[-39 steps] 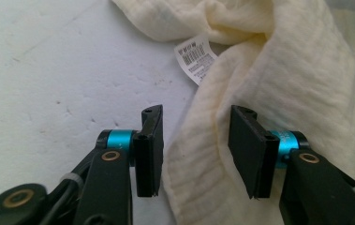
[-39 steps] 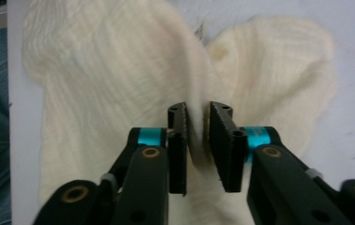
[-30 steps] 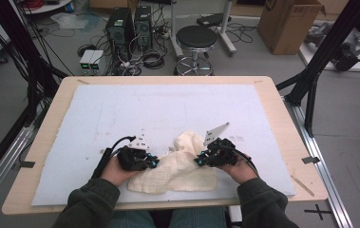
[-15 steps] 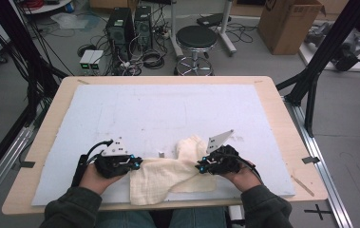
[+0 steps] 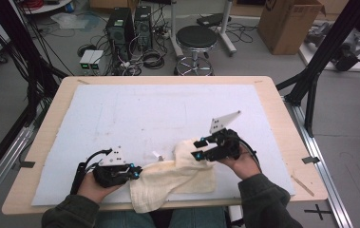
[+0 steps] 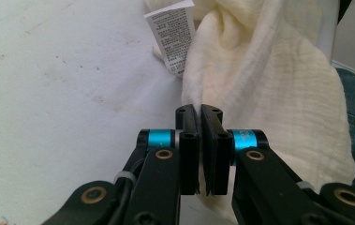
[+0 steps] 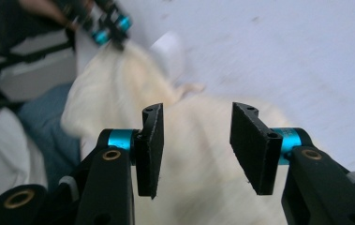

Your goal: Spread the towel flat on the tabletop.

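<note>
Cream muslin cloth [image 5: 177, 179] lies crumpled at near table edge on our white mat [image 5: 135, 114], care tag [image 6: 171, 40] showing. Our left gripper [image 5: 136, 172] is pinched tight on cloth's left edge. Right gripper [image 5: 197, 149], jaws just been opening, nothing btwn them, hovers above cloth's right side.

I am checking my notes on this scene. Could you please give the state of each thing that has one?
Cream muslin cloth: crumpled, near edge overhanging the table.
White care label: lying on the mat, printed side up.
Left hand-held gripper: shut on the cloth's edge.
Right hand-held gripper: open, jaws just opened, above the cloth.
</note>
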`<state>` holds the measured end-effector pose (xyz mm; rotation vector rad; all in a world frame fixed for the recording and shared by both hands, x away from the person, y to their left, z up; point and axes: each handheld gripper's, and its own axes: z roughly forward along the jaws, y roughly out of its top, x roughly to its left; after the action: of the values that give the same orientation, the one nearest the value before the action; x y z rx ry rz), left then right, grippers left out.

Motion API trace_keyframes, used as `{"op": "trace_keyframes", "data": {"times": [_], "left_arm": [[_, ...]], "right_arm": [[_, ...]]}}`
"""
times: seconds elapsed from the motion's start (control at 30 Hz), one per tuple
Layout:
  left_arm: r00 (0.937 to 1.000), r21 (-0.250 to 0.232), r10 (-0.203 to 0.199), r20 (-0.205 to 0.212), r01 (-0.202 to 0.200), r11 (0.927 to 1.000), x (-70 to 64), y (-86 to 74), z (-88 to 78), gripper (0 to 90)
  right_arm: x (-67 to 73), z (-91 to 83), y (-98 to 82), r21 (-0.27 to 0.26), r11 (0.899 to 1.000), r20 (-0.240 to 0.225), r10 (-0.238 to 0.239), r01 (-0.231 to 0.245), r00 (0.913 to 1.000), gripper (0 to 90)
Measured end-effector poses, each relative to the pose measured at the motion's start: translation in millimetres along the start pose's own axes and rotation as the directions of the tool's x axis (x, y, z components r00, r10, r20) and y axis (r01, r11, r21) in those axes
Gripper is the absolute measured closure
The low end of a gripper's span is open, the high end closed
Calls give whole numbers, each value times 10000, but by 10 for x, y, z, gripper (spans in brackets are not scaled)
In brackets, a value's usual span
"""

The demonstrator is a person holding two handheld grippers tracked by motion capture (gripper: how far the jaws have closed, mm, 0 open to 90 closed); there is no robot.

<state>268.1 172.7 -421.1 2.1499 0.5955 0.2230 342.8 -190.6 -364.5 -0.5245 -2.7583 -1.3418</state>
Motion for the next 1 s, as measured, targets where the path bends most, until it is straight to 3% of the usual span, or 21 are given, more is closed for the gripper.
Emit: {"op": "trace_keyframes", "data": {"times": [0.07,0.17,0.27,0.37,0.5,0.6,0.73,0.83,0.87,1.0], "left_arm": [[10000,-4,-9,7,9,10000,9,0,0,855],[10000,-60,20,22,-20,10000,18,-1,0,855],[10000,-102,-25,40,25,9999,15,-1,-3,855],[10000,-117,6,25,-6,9999,18,-5,-2,854],[10000,-108,32,39,-31,9999,22,-7,9,854],[10000,-121,7,29,-7,9999,21,-10,10,854],[10000,-213,-37,-33,36,9998,25,-16,8,854],[10000,-265,-42,-81,40,9996,26,-18,-13,854],[9999,-347,-28,-109,25,9994,25,-20,-25,854],[9999,-456,-90,-127,85,9989,28,-31,-59,854]], "right_arm": [[-104,19,82,-134,9999,456,107,-101,9989,548],[-246,178,130,555,9982,1200,175,-243,9926,539],[-386,376,92,1450,9879,1691,299,-549,9852,544],[-477,500,30,1827,9802,2115,372,-769,9767,567],[-529,580,-30,2270,9697,2461,324,-901,9687,607],[-542,667,-57,2866,9536,2518,182,-925,9676,688],[-535,701,-50,2894,9543,2140,112,-744,9768,883],[-539,694,-43,2931,9536,2062,74,-690,9785,895],[-531,679,-37,2962,9529,2237,-23,-658,9747,896],[-557,509,-33,2355,9691,2556,115,-738,9667,898]]}}
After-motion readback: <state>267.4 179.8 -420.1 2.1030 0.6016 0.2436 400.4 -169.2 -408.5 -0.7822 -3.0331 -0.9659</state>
